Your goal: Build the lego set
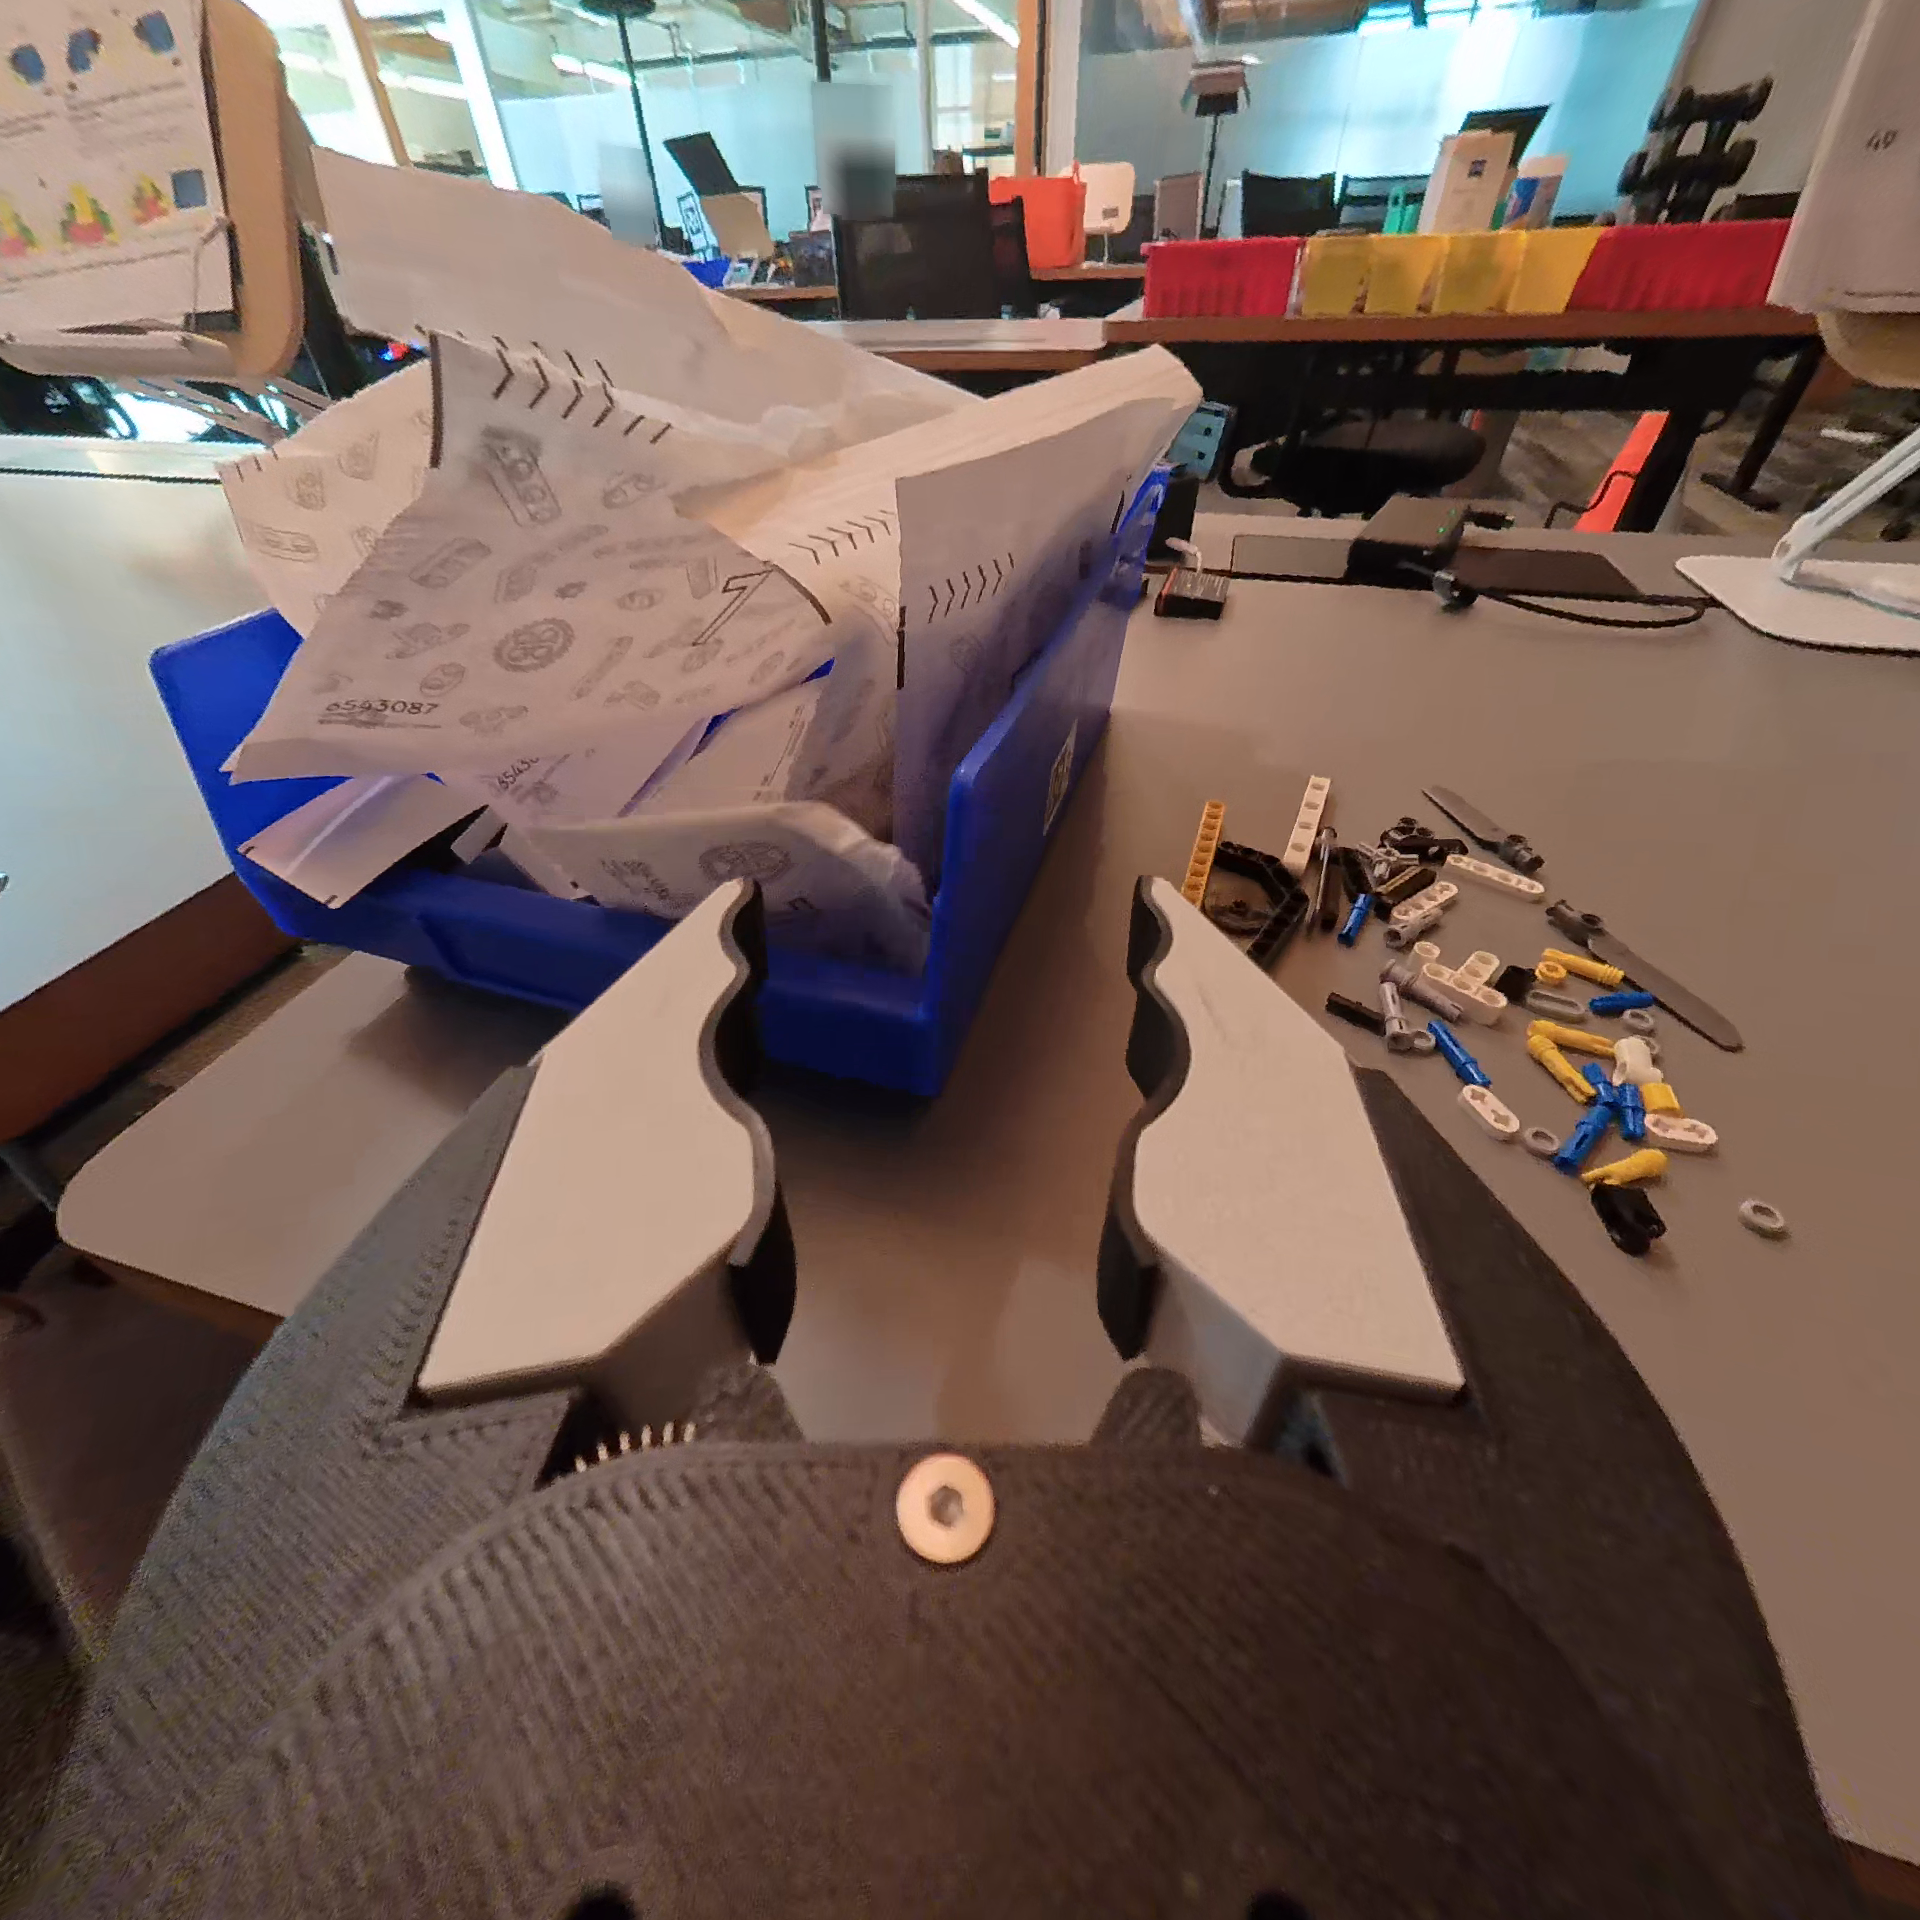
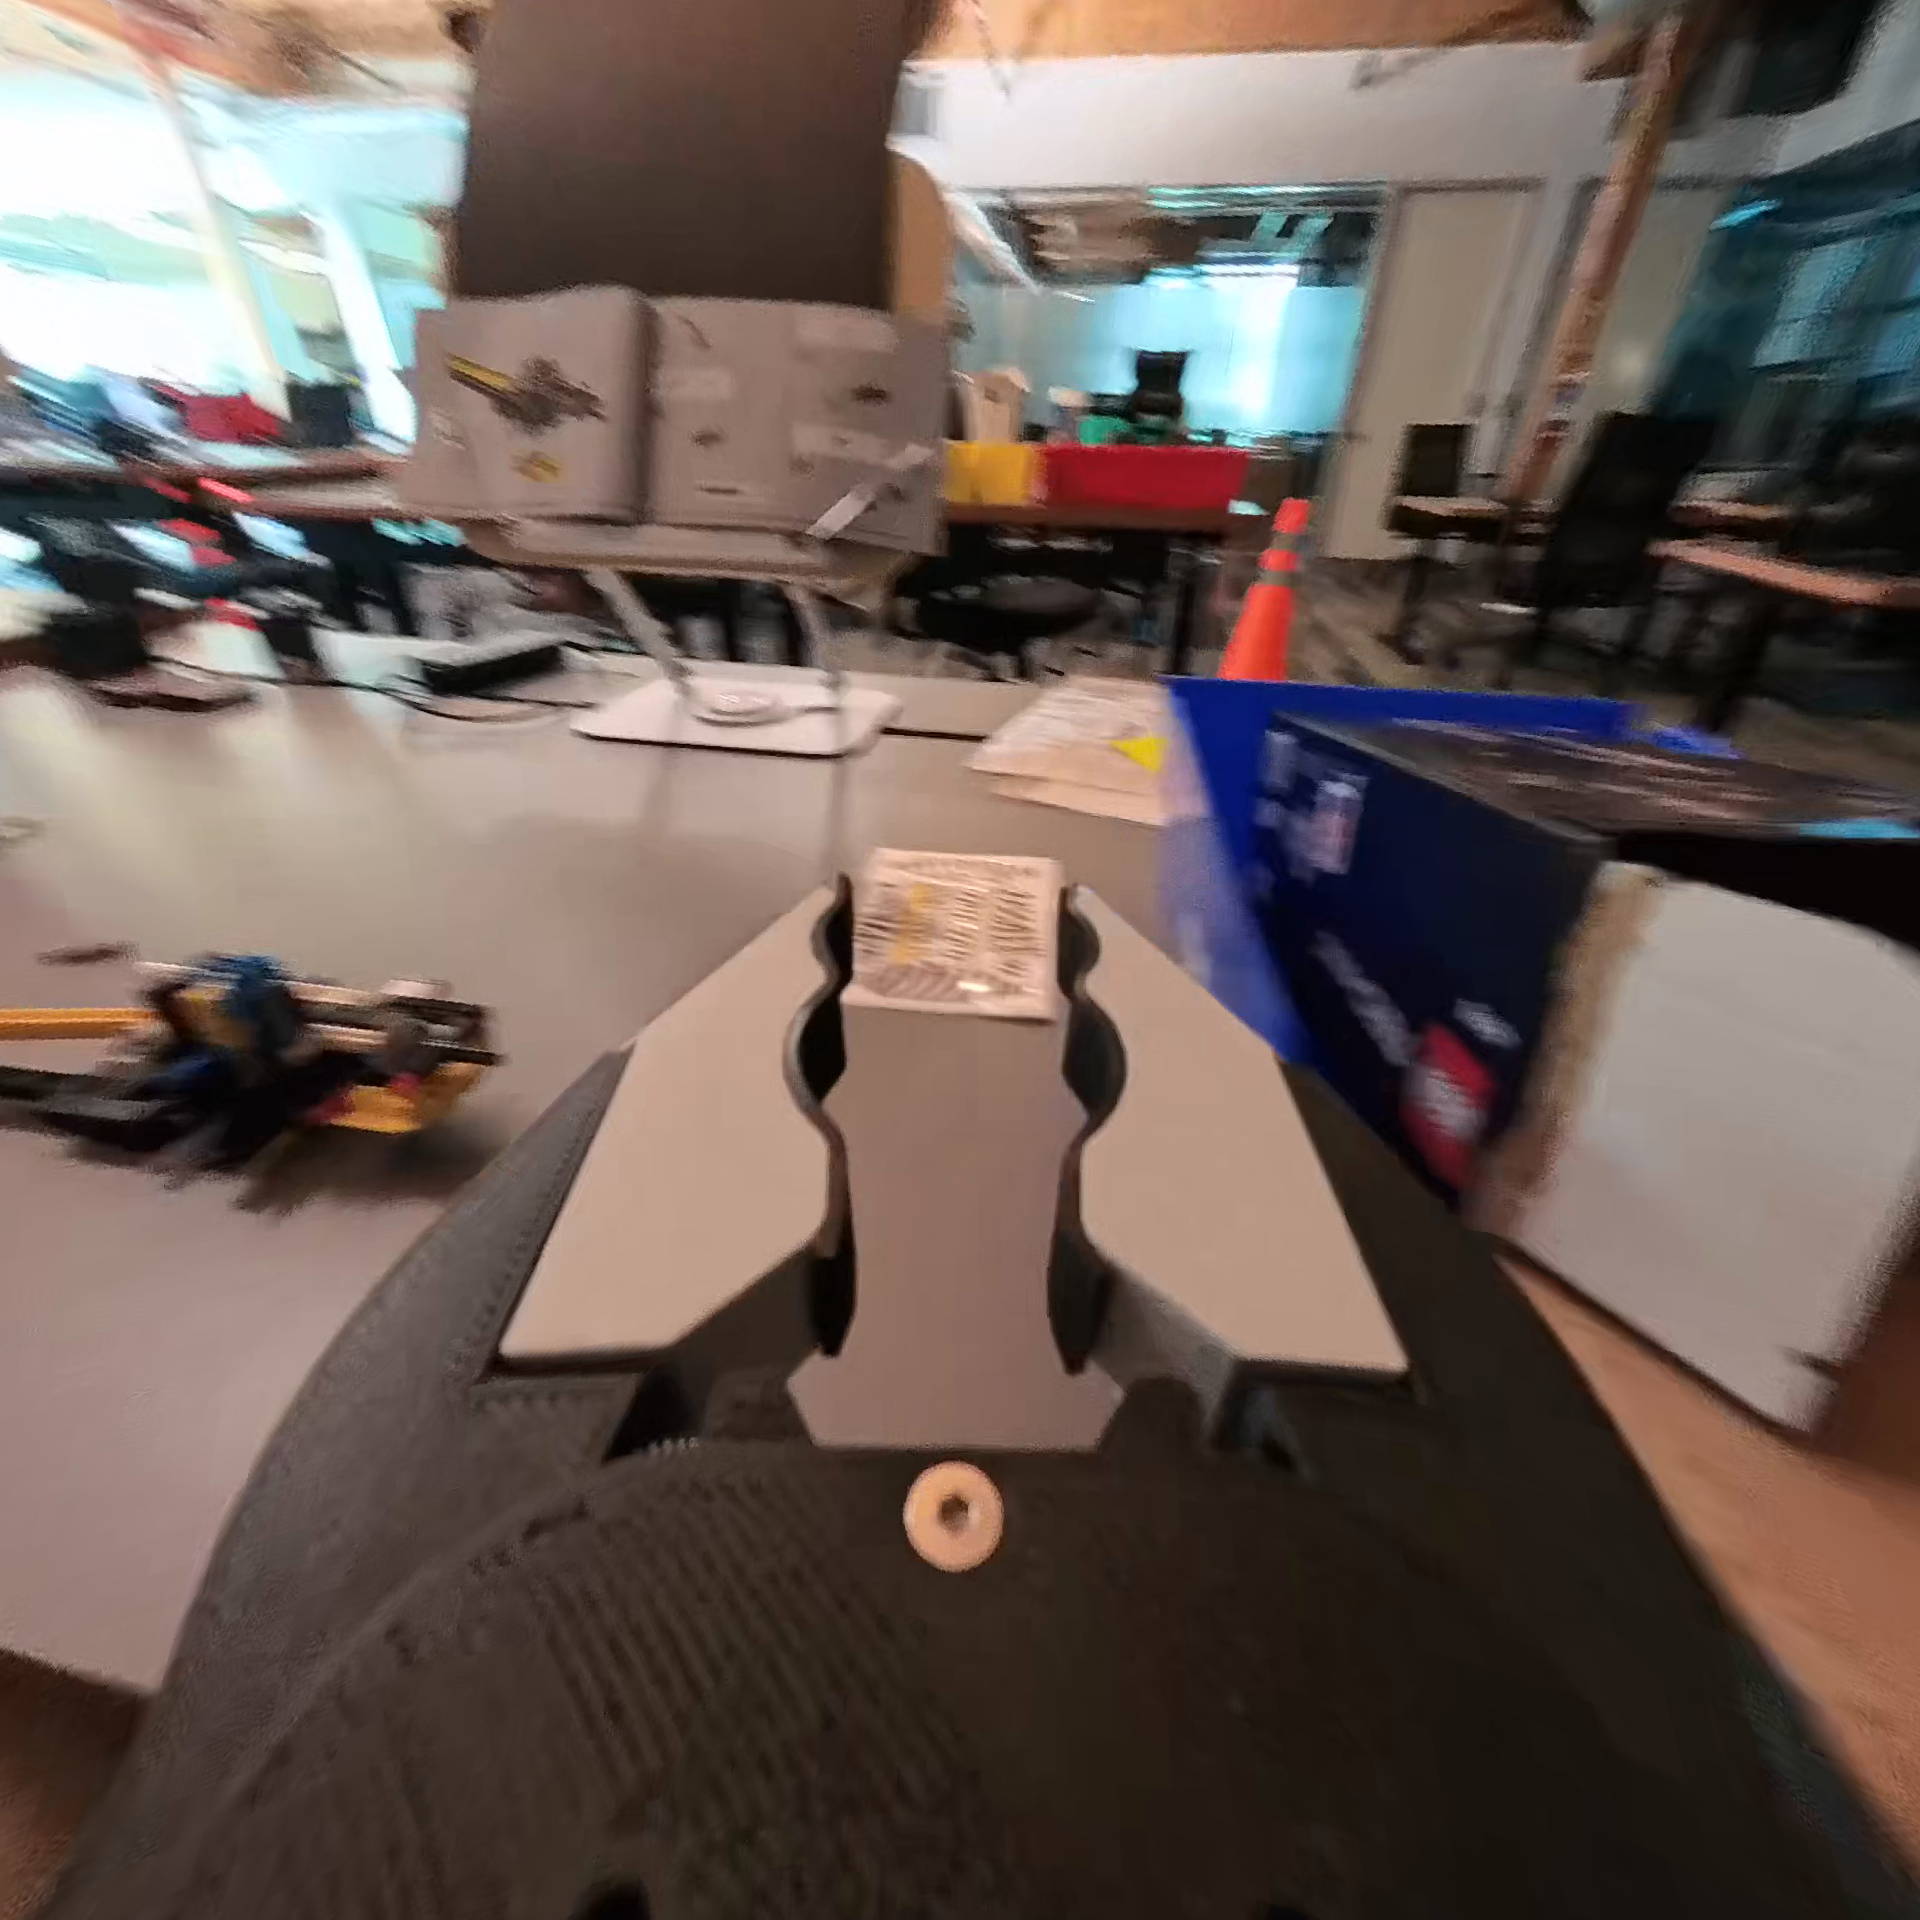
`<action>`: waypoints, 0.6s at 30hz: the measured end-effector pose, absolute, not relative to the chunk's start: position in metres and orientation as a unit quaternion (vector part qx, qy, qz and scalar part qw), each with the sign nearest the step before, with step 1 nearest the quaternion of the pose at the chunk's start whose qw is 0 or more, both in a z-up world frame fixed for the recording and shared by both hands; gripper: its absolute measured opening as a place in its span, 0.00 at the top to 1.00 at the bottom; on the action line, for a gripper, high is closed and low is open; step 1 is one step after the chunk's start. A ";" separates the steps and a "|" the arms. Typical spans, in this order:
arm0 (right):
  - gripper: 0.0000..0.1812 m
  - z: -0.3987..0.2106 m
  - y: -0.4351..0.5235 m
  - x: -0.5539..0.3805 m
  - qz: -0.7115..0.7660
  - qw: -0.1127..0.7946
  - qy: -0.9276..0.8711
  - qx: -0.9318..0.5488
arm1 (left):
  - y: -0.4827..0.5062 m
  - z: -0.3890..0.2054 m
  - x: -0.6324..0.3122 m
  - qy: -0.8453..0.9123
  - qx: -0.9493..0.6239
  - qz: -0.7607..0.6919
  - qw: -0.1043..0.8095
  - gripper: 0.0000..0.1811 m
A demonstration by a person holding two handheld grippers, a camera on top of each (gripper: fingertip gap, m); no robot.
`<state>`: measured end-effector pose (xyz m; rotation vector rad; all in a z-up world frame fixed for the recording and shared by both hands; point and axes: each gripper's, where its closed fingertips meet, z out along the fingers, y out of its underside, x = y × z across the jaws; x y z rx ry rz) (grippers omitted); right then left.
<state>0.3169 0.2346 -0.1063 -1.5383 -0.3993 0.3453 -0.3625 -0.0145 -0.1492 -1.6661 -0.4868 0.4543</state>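
Partly built model [image 2: 260, 1049] sits on the grey table [image 2: 623, 831], off to the left of the right gripper [image 2: 956, 935], well apart from it. It looks like a low, long black frame with yellow panels and blue bits, a yellow beam sticking out its left end. The right wrist view is motion-blurred, so finer detail is unreadable.

Loose parts [image 1: 1538, 1029] lie spread on the table in the left wrist view, right of the left gripper [image 1: 940, 945]: blue pins, yellow pins, white and grey connectors, a yellow beam [image 1: 1203, 852], a white beam [image 1: 1307, 823], a black angled frame piece [image 1: 1262, 899], and 2 dark blade-shaped pieces [image 1: 1652, 987].

Step in hand, my read: mid-build, between picks. Neither gripper holds a part.
- Left gripper: fingers wide apart, empty, aimed at the near corner of the blue bin [image 1: 977, 914] stuffed with torn paper bags [image 1: 540, 623].
- Right gripper: fingers apart, empty, hovering over the table with a small printed sheet [image 2: 951, 940] lying beyond the tips.

Next move likely calls for:
- swinging the left gripper right to the parts pile and singling out 1 small piece; pins lie crowded and touching, so a clean pinch needs care
- bringing the right gripper left to steady the model.

Further out: an open booklet on a stand [image 2: 665, 416], the set's dark box [image 2: 1455, 935] leaning at right, an orange cone [image 2: 1262, 603] behind.
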 end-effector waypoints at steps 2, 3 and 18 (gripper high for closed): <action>0.81 -0.105 0.227 0.290 0.237 0.677 -0.182 -0.673 | -0.013 -0.153 -0.362 -0.211 -0.734 0.199 0.614 0.62; 0.81 -0.105 0.226 0.281 0.270 0.668 -0.177 -0.670 | -0.013 -0.153 -0.360 -0.208 -0.735 0.200 0.614 0.63; 0.77 -0.124 0.214 0.239 0.300 0.621 -0.268 -0.672 | -0.003 -0.150 -0.344 -0.187 -0.737 0.171 0.626 0.67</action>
